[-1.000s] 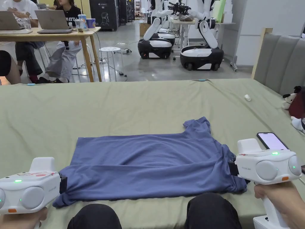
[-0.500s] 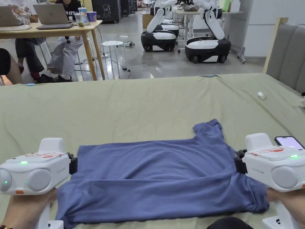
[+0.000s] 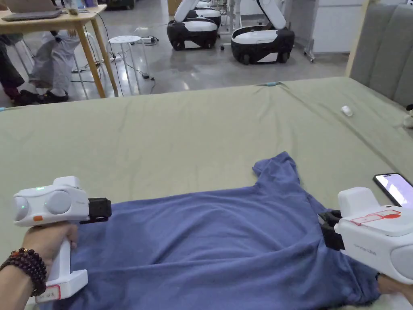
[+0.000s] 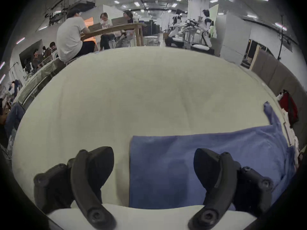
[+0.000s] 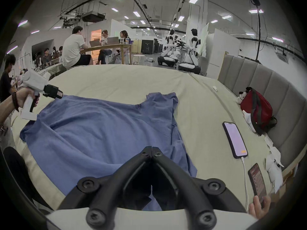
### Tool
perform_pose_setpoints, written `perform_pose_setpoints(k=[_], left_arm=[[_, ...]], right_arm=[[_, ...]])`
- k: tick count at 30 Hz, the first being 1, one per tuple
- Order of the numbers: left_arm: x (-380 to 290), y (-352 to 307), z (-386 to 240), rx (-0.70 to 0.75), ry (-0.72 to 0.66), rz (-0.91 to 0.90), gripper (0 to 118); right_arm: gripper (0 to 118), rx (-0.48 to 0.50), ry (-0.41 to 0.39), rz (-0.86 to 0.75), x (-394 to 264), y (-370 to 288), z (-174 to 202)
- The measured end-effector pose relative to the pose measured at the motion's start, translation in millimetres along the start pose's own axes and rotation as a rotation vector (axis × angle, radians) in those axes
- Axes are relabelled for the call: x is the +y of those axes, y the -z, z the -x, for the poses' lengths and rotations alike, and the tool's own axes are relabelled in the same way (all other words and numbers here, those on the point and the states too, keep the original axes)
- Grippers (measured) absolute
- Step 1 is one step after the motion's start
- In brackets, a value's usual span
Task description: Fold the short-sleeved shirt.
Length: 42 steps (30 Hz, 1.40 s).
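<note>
While the left gripper point(image 4: 153, 165) gapes over the shirt point(image 3: 226, 238), the right gripper point(image 5: 152, 149) is pressed together.

Loads of bare green sheet point(image 3: 181, 133) beyond the far edge of the blue shirt point(image 3: 217, 242) and off its left side, so anything can slide through there with nothing to bump into. The right side of the shirt is the cramped bit: a lit phone point(image 3: 394, 189) lies just beside it on its cable, a second phone point(image 5: 257, 180) sits nearer the bed edge, and past those a red backpack point(image 5: 256, 107) and a plush toy lean on the grey headboard point(image 3: 383, 52). Only other thing is a small white object point(image 3: 346, 110) well beyond the shirt's far right.
</note>
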<state>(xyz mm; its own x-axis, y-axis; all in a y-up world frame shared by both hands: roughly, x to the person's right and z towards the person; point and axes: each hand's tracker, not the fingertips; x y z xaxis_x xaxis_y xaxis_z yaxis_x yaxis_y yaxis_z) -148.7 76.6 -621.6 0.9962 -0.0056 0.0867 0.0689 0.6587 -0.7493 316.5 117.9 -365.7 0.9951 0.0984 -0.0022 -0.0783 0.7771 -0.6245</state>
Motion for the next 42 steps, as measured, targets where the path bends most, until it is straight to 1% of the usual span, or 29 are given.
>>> perform_pose_setpoints(k=[2, 5, 6, 7, 9, 10, 11, 12, 13, 14, 18, 21, 22, 23, 25, 26, 27, 31, 32, 34, 35, 36, 37, 38, 39, 40, 41, 42], left_arm=[[-6, 10, -3, 0.038, 0.010, 0.046, 99], [-13, 14, -5, 0.023, 0.003, 0.032, 99], [-13, 10, -5, 0.024, 0.003, 0.027, 97], [-12, 5, -5, 0.008, 0.011, 0.019, 89], [-11, -5, -8, 0.002, 0.049, -0.003, 56], [-10, -9, -8, 0.002, 0.073, -0.006, 38], [-10, -13, -9, -0.003, 0.078, -0.013, 10], [-11, -18, -8, -0.003, 0.068, -0.030, 0], [-10, -23, -8, -0.044, 0.044, -0.045, 0], [-10, -28, -10, -0.043, 0.028, -0.057, 0], [-7, -43, -17, -0.016, 0.075, -0.083, 0], [-7, -51, -18, -0.015, 0.068, -0.099, 0], [-7, -54, -17, -0.020, 0.056, -0.102, 0], [-7, -56, -16, -0.025, 0.051, -0.103, 0], [-8, -57, -17, -0.024, 0.064, -0.106, 0], [-8, -57, -17, -0.021, 0.077, -0.106, 0], [-8, -57, -16, -0.017, 0.081, -0.108, 0], [-8, -56, -16, -0.021, 0.075, -0.110, 0], [-8, -56, -15, -0.023, 0.073, -0.111, 0], [-8, -54, -15, -0.023, 0.077, -0.112, 0], [-8, -53, -15, -0.021, 0.080, -0.111, 0], [-8, -53, -15, -0.019, 0.082, -0.110, 0], [-9, -53, -16, -0.018, 0.085, -0.110, 0], [-9, -53, -16, -0.019, 0.085, -0.110, 0], [-10, -54, -16, -0.019, 0.085, -0.110, 0], [-11, -55, -16, -0.021, 0.086, -0.110, 0], [-12, -57, -17, -0.022, 0.087, -0.111, 0], [-13, -61, -17, -0.021, 0.091, -0.111, 0]], right_arm=[[0, -0.005, -0.002, 0.004, -2, 0, -4], [0, -0.016, -0.007, 0.013, -4, -1, -14], [0, -0.021, -0.008, 0.016, -4, -1, -16], [0, -0.027, -0.008, 0.016, -4, -1, -18], [0, -0.039, -0.002, 0.020, -3, 1, -22], [0, -0.045, 0.003, 0.022, -2, 4, -24], [0, -0.051, 0.007, 0.026, -1, 6, -26], [0, -0.052, 0.011, 0.030, 1, 9, -28], [0, -0.055, 0.013, 0.036, 4, 11, -29], [0, -0.058, 0.012, 0.043, 7, 13, -30], [0, -0.039, 0.009, 0.040, 30, 29, -31], [0, -0.029, 0.019, 0.050, 53, 50, -32], [2, -0.037, 0.028, 0.054, 60, 62, -33], [16, -0.044, 0.031, 0.059, 67, 73, -35], [60, -0.034, 0.077, 0.100, 80, 100, -41], [73, -0.013, 0.094, 0.138, 84, 112, -43], [73, 0.010, 0.105, 0.192, 88, 125, -45], [72, -0.033, 0.082, 0.256, 92, 169, -43], [72, -0.032, 0.083, 0.271, 92, 178, -44], [72, -0.046, 0.114, 0.291, 92, 193, -45], [72, -0.053, 0.127, 0.300, 92, 186, -45], [67, -0.043, 0.128, 0.308, 91, 188, -44], [57, -0.022, 0.115, 0.323, 90, 189, -41], [40, 0.004, 0.080, 0.323, 90, 187, -37], [20, 0.012, 0.049, 0.298, 91, 173, -31], [4, 0.012, 0.046, 0.296, 92, 166, -26], [4, 0.005, 0.051, 0.289, 93, 159, -23], [4, -0.016, 0.028, 0.276, 94, 150, -19]])
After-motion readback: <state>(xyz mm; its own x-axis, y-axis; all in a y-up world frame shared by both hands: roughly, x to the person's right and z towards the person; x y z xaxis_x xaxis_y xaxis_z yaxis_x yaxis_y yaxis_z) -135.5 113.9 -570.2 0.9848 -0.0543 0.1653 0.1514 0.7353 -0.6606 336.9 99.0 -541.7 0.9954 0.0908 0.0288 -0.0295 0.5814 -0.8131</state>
